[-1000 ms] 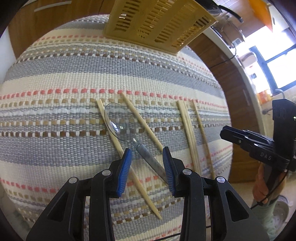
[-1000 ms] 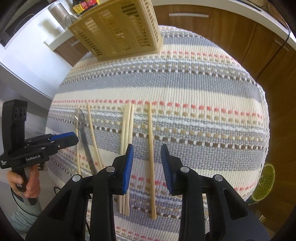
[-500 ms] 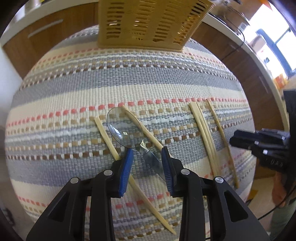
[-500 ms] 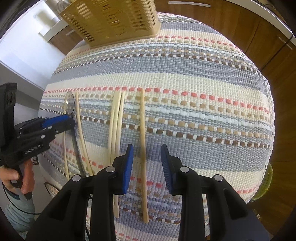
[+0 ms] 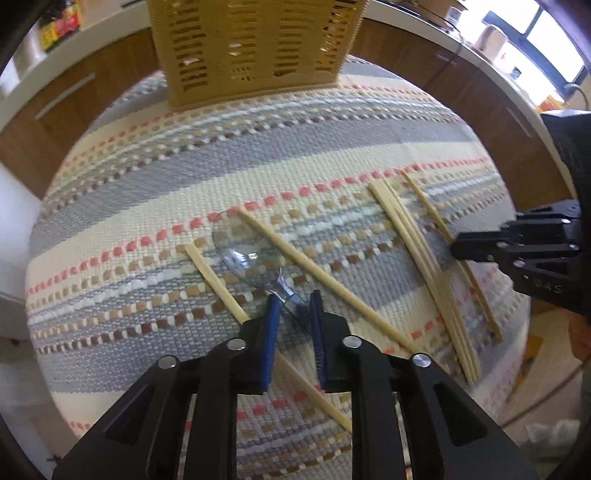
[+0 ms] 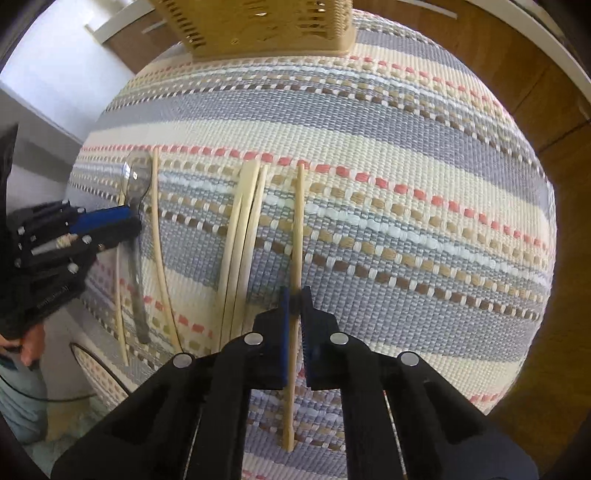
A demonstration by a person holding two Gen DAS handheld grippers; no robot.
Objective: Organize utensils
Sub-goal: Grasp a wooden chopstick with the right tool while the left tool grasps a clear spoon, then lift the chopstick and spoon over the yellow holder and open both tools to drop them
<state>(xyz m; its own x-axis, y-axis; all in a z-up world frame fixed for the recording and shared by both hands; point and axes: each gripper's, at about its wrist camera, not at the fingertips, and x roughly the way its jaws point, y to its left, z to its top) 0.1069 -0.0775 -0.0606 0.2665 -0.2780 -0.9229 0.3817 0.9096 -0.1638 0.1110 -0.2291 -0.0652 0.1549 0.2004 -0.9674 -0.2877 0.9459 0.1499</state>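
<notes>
A clear plastic spoon (image 5: 246,254) lies on the striped woven mat (image 5: 184,177) between two single chopsticks (image 5: 214,280) (image 5: 317,280). My left gripper (image 5: 293,306) has its blue jaws closed down on the spoon's handle. In the right wrist view my right gripper (image 6: 294,299) is shut on a single chopstick (image 6: 298,221) that lies lengthwise on the mat (image 6: 406,184). A bundle of chopsticks (image 6: 243,229) lies just left of it. The spoon (image 6: 136,177) and left gripper (image 6: 110,221) show at far left.
A tan slotted plastic basket (image 5: 255,48) stands at the mat's far edge, also in the right wrist view (image 6: 258,26). Wooden cabinet fronts (image 5: 424,74) lie beyond. The mat's near edge drops to the floor.
Both grippers moved down and forward onto the mat and closed: the left onto the spoon handle, the right onto the single chopstick. One second ago both were open.
</notes>
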